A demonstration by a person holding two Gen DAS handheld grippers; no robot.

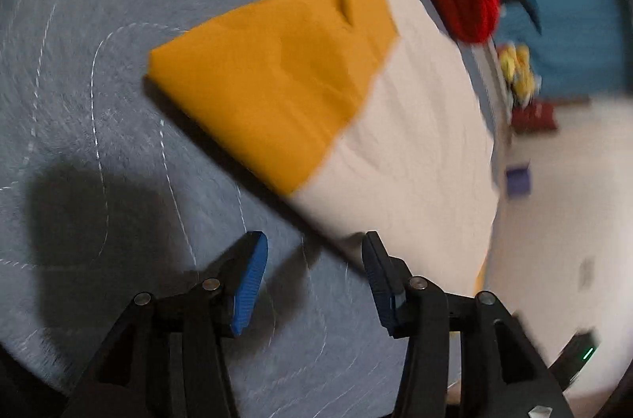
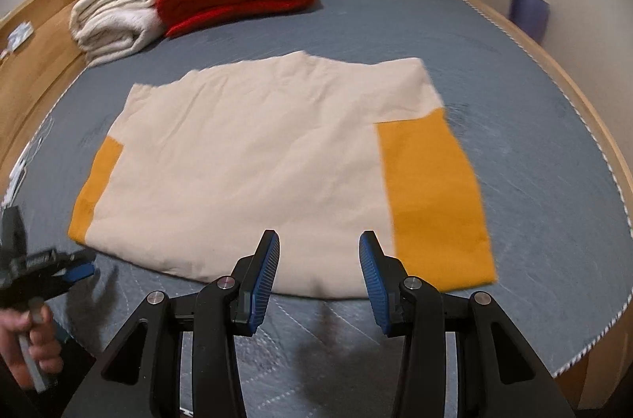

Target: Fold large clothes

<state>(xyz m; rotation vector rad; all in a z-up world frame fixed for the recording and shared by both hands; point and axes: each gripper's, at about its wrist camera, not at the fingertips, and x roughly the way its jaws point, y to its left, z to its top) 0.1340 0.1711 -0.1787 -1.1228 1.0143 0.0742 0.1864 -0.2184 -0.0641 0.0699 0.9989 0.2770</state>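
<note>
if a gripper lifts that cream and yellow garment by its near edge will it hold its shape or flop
Probably flop: the cream and yellow garment lies flat, following the grey bed cover, with soft wrinkles. It looks thin, so likely light for its spread. A grip at one point would likely let the rest sag and drag, so pinching with both the left gripper and right gripper seems wiser.

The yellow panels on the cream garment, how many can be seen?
2: a wide yellow panel on its right side and a narrow yellow panel at its left edge. Others may be folded underneath.
</note>
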